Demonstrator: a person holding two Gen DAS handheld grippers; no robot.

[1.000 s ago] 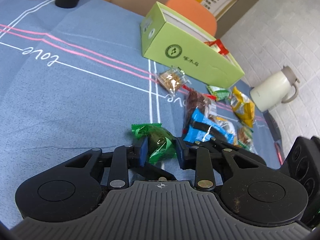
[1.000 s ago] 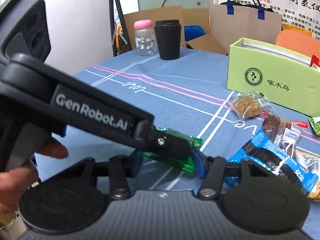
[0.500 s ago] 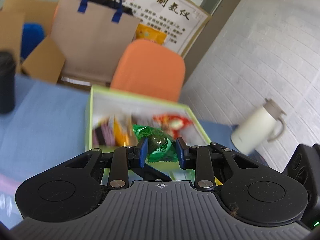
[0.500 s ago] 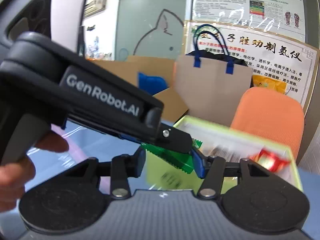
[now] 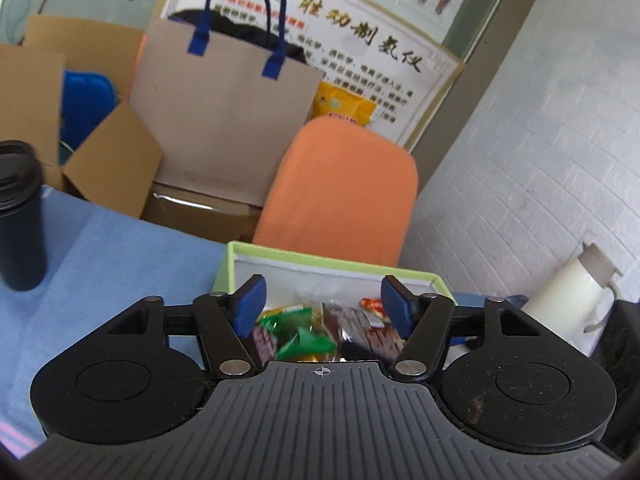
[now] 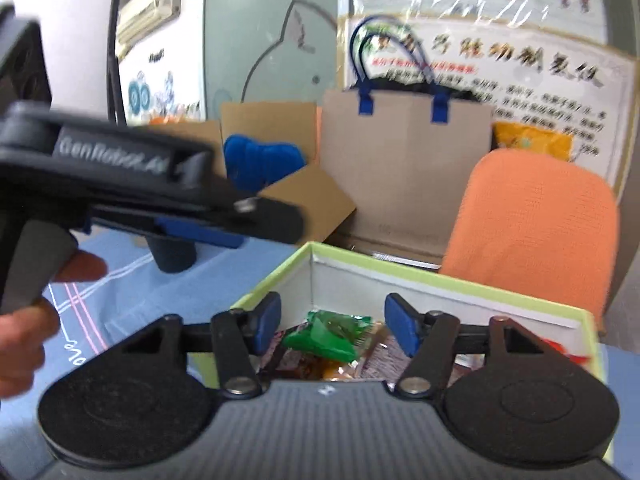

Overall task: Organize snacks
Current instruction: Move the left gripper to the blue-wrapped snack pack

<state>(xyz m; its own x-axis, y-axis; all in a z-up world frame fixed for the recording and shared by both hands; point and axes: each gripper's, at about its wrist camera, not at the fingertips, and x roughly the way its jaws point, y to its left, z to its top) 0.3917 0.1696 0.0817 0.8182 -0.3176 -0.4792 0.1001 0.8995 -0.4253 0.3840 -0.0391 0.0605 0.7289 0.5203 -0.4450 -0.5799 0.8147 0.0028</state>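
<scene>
Snacks: wrapped packets lie heaped in the green box [image 5: 436, 280], which stands open on the blue-clothed worktop [image 5: 120, 248].
Green candy: a green-wrapped candy [image 6: 324, 334] lies on top of the heap; in the left wrist view it shows as green wrapper [image 5: 304, 338] among dark brown packets [image 5: 360, 332].
Box contents: brown, orange and red wrappers lie around the green one; a red packet [image 6: 568, 354] sits toward the right end of the box; the inner walls are white.
Left gripper: left gripper [image 5: 322, 304] hangs over the box, its jaws spread and opening; the blue pads [image 5: 250, 304] stand clear of the wrappers, and nothing is pinched.
Right gripper: right gripper [image 6: 332, 322] hangs over the same box, its jaws spread and opening; the green candy shows in the gap between the pads but below them, and neither pad touches it.
Person: a hand [image 6: 36, 308] grips the left gripper's handle at the left edge of the right wrist view, where that tool crosses the picture, blurred.
Worktop, farther off: a black cup [image 5: 20, 216] stands to the left of the box, well apart from it; a cream jug [image 5: 568, 300] stands to the right.
Behind the worktop: an orange chair [image 5: 344, 188] stands just beyond the box; behind it are a brown paper bag [image 5: 224, 120] with blue handles, open cardboard boxes [image 5: 112, 168] and a poster [image 5: 360, 52] on the wall.
</scene>
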